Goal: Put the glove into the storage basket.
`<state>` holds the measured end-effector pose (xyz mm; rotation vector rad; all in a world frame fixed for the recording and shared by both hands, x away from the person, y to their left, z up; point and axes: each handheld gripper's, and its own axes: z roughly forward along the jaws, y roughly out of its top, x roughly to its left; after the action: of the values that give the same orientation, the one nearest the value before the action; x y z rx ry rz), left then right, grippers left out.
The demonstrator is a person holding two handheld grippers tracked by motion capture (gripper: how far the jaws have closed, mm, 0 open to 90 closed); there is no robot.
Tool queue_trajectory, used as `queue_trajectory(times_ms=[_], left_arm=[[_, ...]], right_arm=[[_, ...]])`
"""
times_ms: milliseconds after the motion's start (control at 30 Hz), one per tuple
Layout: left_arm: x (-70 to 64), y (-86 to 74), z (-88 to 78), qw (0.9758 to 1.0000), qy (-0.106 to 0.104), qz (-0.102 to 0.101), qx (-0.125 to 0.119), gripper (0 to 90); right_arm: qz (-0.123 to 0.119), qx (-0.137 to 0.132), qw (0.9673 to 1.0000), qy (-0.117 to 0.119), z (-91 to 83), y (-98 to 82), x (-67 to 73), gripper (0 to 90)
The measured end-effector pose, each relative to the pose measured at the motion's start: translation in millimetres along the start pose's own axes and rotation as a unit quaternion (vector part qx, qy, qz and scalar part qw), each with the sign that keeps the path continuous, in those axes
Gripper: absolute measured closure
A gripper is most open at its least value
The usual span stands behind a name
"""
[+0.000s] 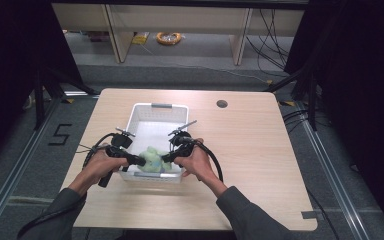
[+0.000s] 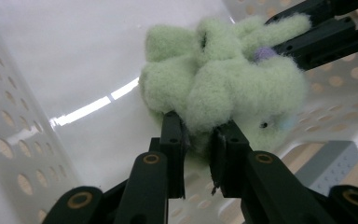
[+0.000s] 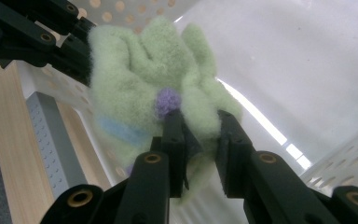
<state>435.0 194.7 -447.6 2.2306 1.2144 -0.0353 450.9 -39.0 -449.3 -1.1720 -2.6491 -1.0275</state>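
now both claws clenched on green plush toy [image 1: 152, 159]: left claw [image 2: 200, 140], right claw [image 3: 200, 135] (inside white basket [image 1: 145, 112]).

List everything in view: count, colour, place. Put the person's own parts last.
Plush toy: one, pale green with a purple dot, inside the basket at its near end, pinched from both sides.
Basket: one, white perforated plastic with grey handles, on the table.
Table: one, light wood, centre.
Cable coil: one, yellow, floor beyond the table.
Left gripper: one, black, shut on the toy.
Right gripper: one, black, shut on the toy.
Sleeves: two, grey-green, bottom edge.
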Motion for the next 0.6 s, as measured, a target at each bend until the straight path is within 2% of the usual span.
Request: queue_trajectory(times_ms=[33,67,133,167,367,400,433,467,533,600], left_arm=[[0.4,0.0,0.4,1.0,-0.002,0.0,0.004,75.6],[2.4,0.5,2.0,0.9998,0.0,0.019,-0.001,75.4],[4.0,1.2,3.0,0.9992,0.007,0.039,0.004,74.9],[-0.2,-1.0,2.6,0.9999,0.009,0.008,0.011,74.5],[1.2,-1.1,6.8,0.9993,0.033,-0.002,0.017,69.7],[0.4,-1.2,7.9,0.9993,0.034,-0.01,0.01,69.3],[1.1,-1.3,8.2,0.9994,0.031,-0.01,0.009,69.2],[1.3,-0.9,7.4,0.9993,0.036,-0.008,0.011,68.7],[1.5,0.0,6.4,0.9991,0.04,-0.012,0.001,63.9],[0.6,2.0,2.3,0.9989,0.045,-0.013,-0.007,63.0]], right_arm=[[-0.014,-0.005,0.9999,0.003,2.0,0.3,-1.3,75.9],[-0.016,-0.006,0.9998,0.004,2.7,0.4,-0.8,75.8],[-0.017,0.0,0.9998,-0.003,3.5,0.7,0.4,75.5],[-0.021,-0.001,0.9998,-0.001,4.2,1.0,1.0,75.3],[-0.024,0.007,0.9996,-0.017,6.7,1.9,3.3,71.9],[-0.016,0.014,0.9995,-0.021,6.8,1.7,4.2,71.2],[-0.026,0.01,0.9994,-0.02,7.6,1.8,3.4,70.3],[-0.024,0.015,0.9993,-0.022,8.1,1.5,4.3,68.8],[-0.028,0.016,0.9989,-0.034,8.3,1.5,3.6,65.6],[-0.025,0.012,0.9989,-0.037,7.0,2.0,3.2,63.8]])
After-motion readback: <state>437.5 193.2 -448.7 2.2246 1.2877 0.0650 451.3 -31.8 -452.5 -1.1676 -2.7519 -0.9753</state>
